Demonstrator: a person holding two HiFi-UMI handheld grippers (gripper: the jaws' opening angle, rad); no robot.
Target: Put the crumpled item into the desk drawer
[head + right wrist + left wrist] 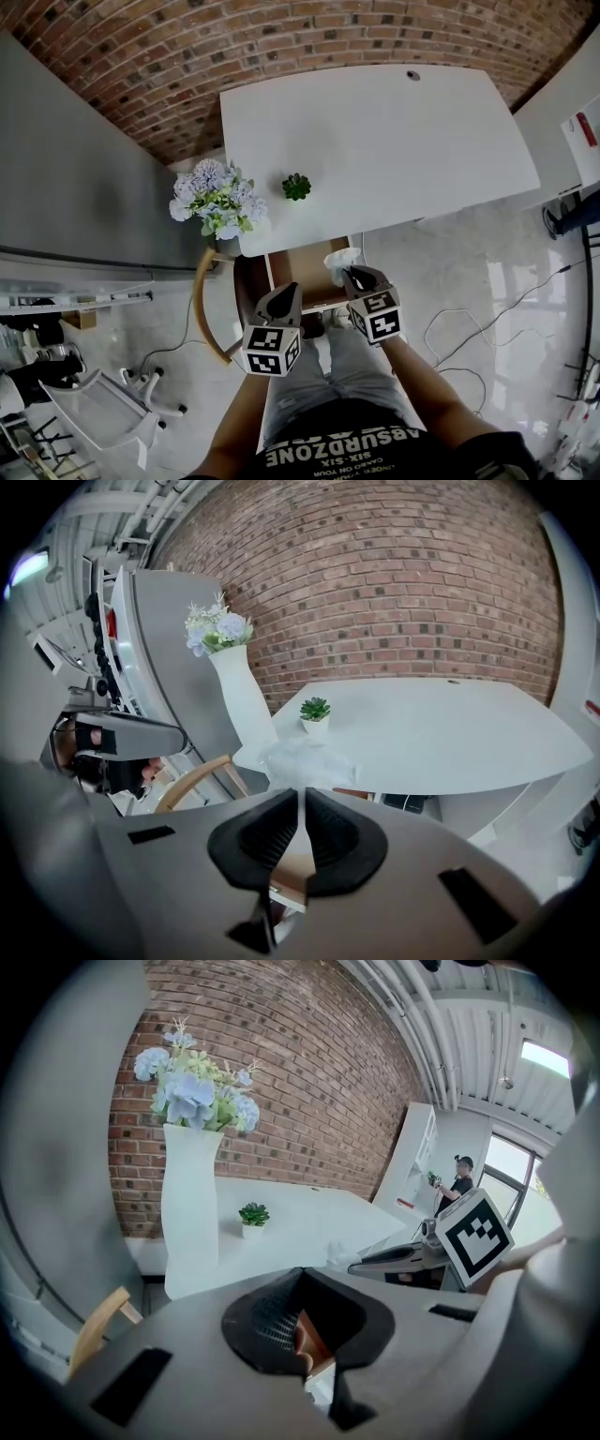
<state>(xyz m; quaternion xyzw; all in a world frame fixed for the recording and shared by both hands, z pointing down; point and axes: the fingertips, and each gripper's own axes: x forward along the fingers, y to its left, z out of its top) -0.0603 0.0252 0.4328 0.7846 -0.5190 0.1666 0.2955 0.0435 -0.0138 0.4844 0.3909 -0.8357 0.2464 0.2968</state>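
Note:
The crumpled white item (339, 261) hangs from my right gripper (349, 272), whose jaws are shut on it, just over the open wooden drawer (305, 277) at the front edge of the white desk (375, 141). In the right gripper view the crumpled item (305, 759) bunches above the closed tips of the right gripper (300, 803). My left gripper (289, 289) hovers beside it at the drawer's near left, its jaws together with nothing between them. The left gripper view shows its own tips (300, 1283) meeting, and the crumpled item (339, 1252) to the right.
A white vase of pale blue flowers (217, 202) stands at the desk's near left corner, beside a small green potted plant (296, 187). A wooden chair (202, 309) sits left of the drawer, a white chair (103, 412) further left. Cables (469, 328) trail on the floor at right.

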